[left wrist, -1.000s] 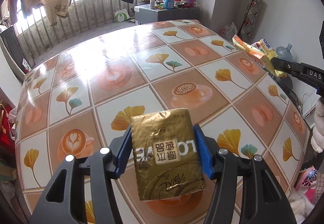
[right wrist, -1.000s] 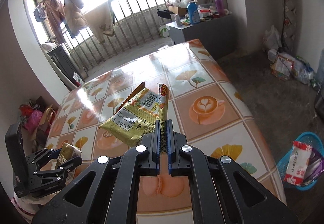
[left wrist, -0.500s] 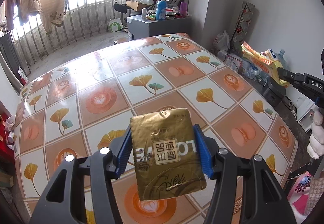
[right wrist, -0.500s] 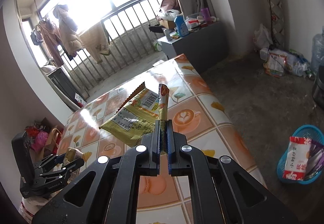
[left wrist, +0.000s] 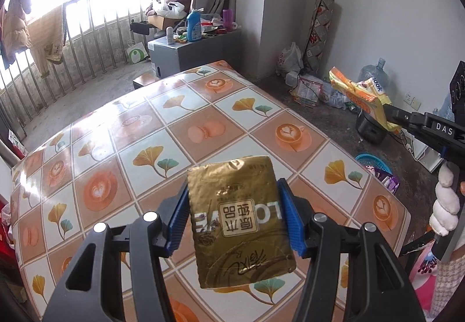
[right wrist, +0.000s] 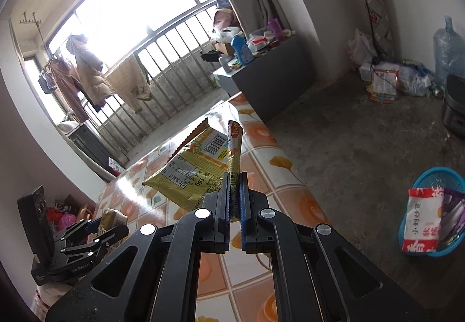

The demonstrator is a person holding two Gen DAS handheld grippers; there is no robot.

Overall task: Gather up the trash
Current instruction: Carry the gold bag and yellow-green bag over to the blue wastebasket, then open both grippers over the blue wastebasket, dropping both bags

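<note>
Left gripper [left wrist: 234, 218] jaws clamp a gold packet [left wrist: 241, 217]; right gripper [right wrist: 234, 199] jaws pinch a yellow wrapper [right wrist: 197, 165] (nearer the blue basket [right wrist: 436, 176], on the floor to the right).

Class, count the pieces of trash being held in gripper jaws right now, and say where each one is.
2. The gold packet sits between the left gripper jaws above the table. The yellow snack wrapper is pinched in the right gripper jaws. More trash lies in the blue basket.

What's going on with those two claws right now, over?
Left claw shut on gold packet. Right claw shut on yellow snack wrapper. Blue trash basket on floor, path clear.
</note>
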